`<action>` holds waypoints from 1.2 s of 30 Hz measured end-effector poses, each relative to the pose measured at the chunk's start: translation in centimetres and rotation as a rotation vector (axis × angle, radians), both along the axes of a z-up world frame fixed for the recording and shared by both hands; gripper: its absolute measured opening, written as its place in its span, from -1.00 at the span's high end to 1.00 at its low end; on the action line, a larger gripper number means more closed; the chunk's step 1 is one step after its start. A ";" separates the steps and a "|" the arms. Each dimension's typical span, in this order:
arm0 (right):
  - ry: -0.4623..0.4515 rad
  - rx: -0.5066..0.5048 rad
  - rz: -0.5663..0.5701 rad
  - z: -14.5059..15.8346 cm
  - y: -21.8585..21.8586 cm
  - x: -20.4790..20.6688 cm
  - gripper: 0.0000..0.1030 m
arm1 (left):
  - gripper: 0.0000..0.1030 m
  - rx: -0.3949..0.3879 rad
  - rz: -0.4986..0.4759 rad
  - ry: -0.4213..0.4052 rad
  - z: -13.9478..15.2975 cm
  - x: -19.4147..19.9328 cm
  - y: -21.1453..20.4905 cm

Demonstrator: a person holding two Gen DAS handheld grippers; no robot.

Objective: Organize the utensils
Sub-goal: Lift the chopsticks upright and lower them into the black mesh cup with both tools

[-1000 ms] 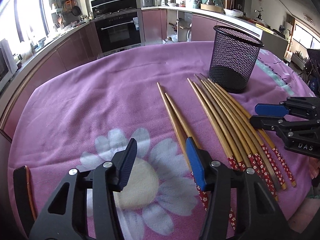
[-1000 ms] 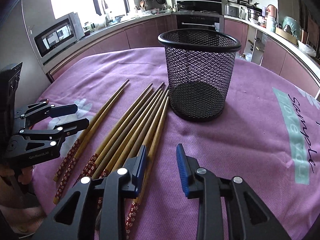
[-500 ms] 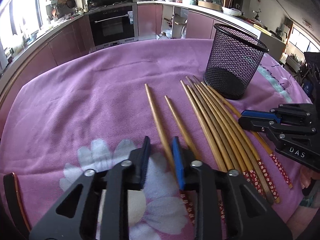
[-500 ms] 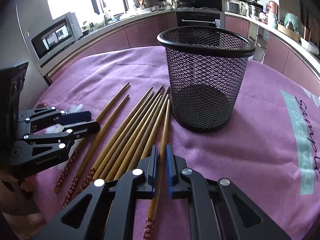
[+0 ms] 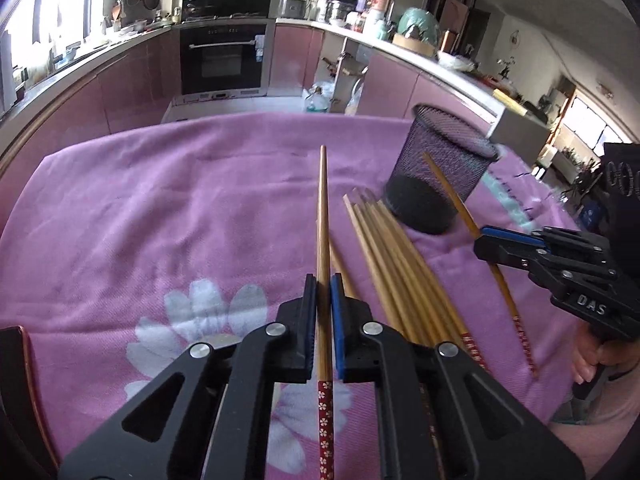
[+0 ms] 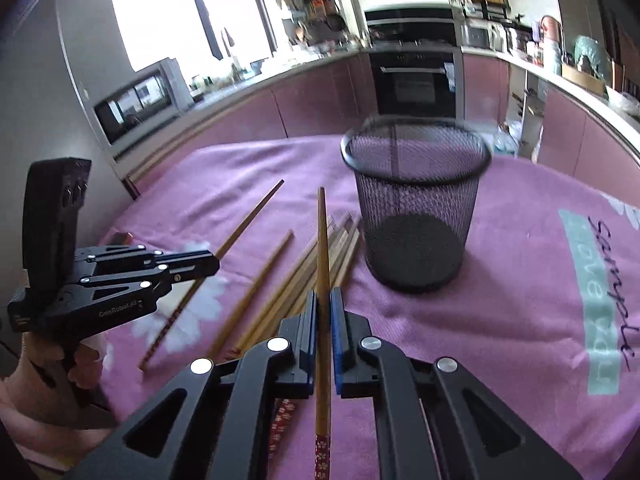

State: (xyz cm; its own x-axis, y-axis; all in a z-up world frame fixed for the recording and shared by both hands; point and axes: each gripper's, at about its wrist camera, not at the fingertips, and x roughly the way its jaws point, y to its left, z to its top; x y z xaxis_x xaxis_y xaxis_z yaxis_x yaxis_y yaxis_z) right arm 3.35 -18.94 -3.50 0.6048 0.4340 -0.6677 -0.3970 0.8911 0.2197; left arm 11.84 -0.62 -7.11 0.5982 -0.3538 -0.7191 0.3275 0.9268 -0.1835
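My left gripper (image 5: 323, 284) is shut on a wooden chopstick (image 5: 322, 216) with a red flowered end, held above the pink cloth, tip pointing away. My right gripper (image 6: 324, 298) is shut on another chopstick (image 6: 322, 240), also lifted; it also shows in the left wrist view (image 5: 486, 236). A black mesh cup (image 6: 416, 204) stands upright just right of the right gripper; it shows in the left wrist view (image 5: 440, 172) too. Several chopsticks (image 5: 396, 268) lie in a bundle on the cloth left of the cup, with one more (image 6: 256, 284) lying apart.
The table is covered by a pink cloth with white flowers (image 5: 224, 320) and a teal printed strip (image 6: 592, 296). Pink kitchen cabinets and an oven (image 5: 224, 56) ring the far side. A dark chair back (image 5: 16, 392) sits at the near left edge.
Both grippers closed, each on one chopstick, and lifted it off the cloth. The views have tilted up and the cup looks blurred from motion.
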 end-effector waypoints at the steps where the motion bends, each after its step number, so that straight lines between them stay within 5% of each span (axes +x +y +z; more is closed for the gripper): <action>1: -0.013 0.014 0.001 0.5 -0.2 -0.1 0.89 | 0.85 -0.024 -0.013 -0.013 0.9 -0.3 0.2; 13: -0.170 0.145 -0.017 6.5 -3.3 -0.7 0.90 | 0.85 -0.202 -0.090 -0.218 10.6 -2.8 0.7; 21: -0.282 0.165 -0.028 10.9 -5.0 0.5 0.90 | 0.85 -0.273 -0.102 -0.348 15.8 -0.8 -2.5; 36: -0.388 0.135 -0.104 15.3 -8.4 4.6 0.90 | 0.85 -0.300 -0.072 -0.401 16.6 6.5 -10.7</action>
